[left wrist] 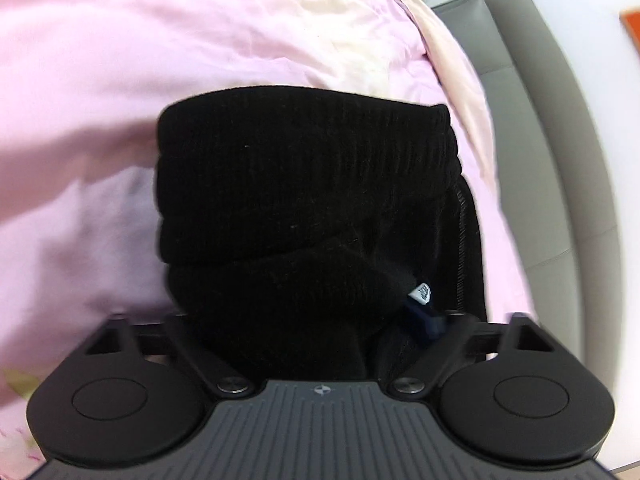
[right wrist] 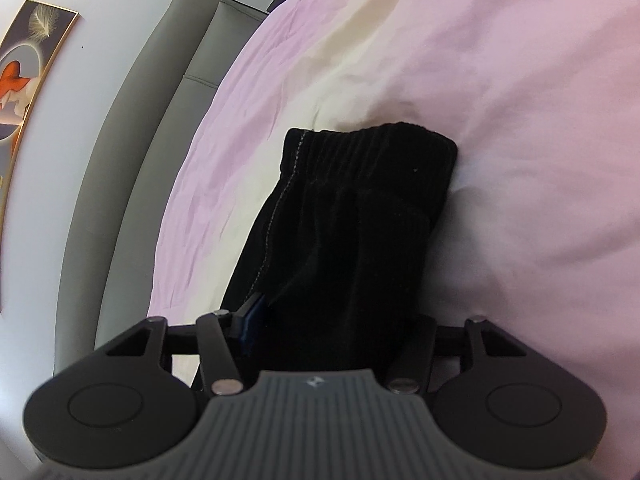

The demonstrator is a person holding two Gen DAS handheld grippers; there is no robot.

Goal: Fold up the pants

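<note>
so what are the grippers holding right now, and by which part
Both the left gripper and right gripper are shut on the black pants, gripping their bunched near edge.

The pants [left wrist: 304, 184] are black with thin ribbed lines, the bed sheet [left wrist: 120, 60] is pink, and the headboard [right wrist: 132, 184] is grey.

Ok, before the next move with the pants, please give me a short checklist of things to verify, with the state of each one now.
1. Left tool has cloth between its fingers: ok, the black pants fill the gap.
2. Right tool has cloth too: ok, the pants run between its fingers.
3. Fingertips visible: not ok, fabric hides them in both views.
4. Pants already folded in layers: ok, stacked folds show in the left view.
5. Pink sheet ahead is smooth: not ok, wrinkled.
6. Headboard is apart from the pants: ok.
</note>
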